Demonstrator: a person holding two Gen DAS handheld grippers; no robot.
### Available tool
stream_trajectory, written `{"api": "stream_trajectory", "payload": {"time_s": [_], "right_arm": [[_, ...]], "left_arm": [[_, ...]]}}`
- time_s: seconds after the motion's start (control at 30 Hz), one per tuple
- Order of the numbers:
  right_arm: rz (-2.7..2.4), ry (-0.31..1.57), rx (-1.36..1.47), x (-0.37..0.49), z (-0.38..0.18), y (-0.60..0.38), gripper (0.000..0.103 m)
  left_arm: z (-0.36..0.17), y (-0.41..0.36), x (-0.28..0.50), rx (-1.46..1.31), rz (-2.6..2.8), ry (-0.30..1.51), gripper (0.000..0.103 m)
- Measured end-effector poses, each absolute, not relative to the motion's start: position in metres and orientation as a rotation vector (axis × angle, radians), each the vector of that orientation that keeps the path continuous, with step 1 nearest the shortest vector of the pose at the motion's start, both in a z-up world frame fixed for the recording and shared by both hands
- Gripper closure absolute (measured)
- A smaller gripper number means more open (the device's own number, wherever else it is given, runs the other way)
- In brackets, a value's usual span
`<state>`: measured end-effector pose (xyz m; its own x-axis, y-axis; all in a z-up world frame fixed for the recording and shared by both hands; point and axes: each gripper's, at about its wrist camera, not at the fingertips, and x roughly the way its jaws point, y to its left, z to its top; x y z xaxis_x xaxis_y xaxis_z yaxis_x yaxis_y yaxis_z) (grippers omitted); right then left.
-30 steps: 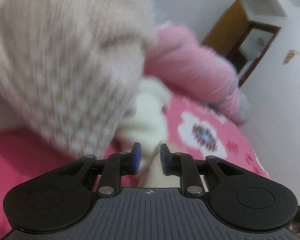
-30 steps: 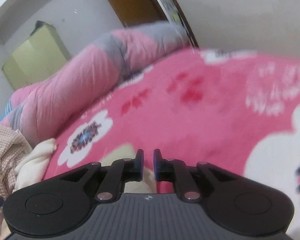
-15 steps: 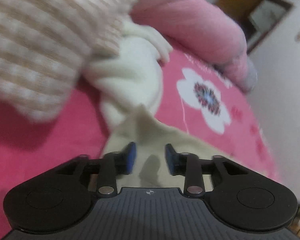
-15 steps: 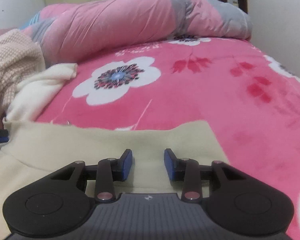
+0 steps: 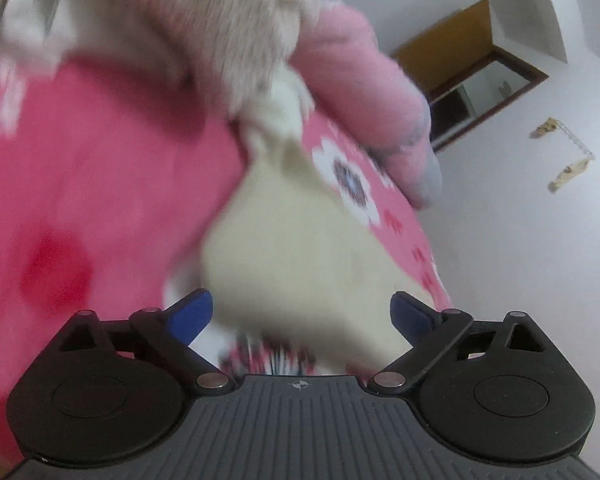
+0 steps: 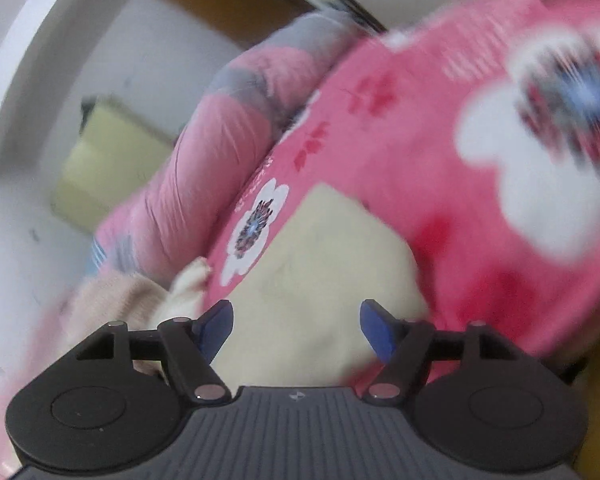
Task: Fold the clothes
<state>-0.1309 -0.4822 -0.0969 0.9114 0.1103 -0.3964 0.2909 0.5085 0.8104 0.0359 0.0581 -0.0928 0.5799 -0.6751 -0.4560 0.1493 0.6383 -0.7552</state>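
Left wrist view showed the left hand-held gripper [image 5: 302, 312] with its blue pads far apart and its jaws opening. Nothing was pinched between them. Just in front of it lay the pale yellow soft cloth garment [image 5: 296, 248], spread on the bright pink bed cover with white flowers [image 5: 100, 200]. Farther ahead and above sat a fuzzy beige knitted sweater [image 5: 220, 32] in a heap, with a cream white fleecy piece [image 5: 280, 112] poking out under it. A rolled pink and grey quilt [image 5: 364, 112] lay behind, off to the right. The picture was blurry, so the small folds could not be made out.

Right wrist view showed the right hand-held gripper [image 6: 296, 324] with its jaws opening too, and no cloth squeezed between the pads. The same pale yellow garment [image 6: 320, 272] lay right in front of it and a bit under it. The beige sweater [image 6: 112, 300] sat to its left, and the rolled quilt [image 6: 220, 152] lay farther off on the left.

The garment looked light, thin and floppy. It would likely sag and wrinkle when lifted, and it would not break. A good place to take hold seemed to be a corner or a straight edge on each side. That way it could hang flat and fold over neatly.
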Motion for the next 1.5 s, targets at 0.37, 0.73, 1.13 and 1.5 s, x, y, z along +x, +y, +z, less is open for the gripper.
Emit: {"api": "stream_trajectory", "payload": {"time_s": [0.37,0.73,1.13,1.5], "right_arm": [[-0.121,0.473,1.333,-0.102,-0.145,-0.496,0.029],[-0.158,0.471,1.380,-0.088,-0.136,-0.503,0.029],[-0.201,0.468,1.288,-0.071,-0.140,-0.521,0.080],[-0.288,0.511,1.020,-0.115,-0.115,-0.524,0.060]], "left_arm": [[-0.126,0.020,0.072,-0.777,-0.355,0.634,0.006],[-0.129,0.022,0.085,-0.707,-0.449,0.729,0.056],[-0.137,0.032,0.067,-0.764,-0.567,0.745,0.071],[-0.111,0.049,0.016,-0.712,-0.460,0.690,0.060]]}}
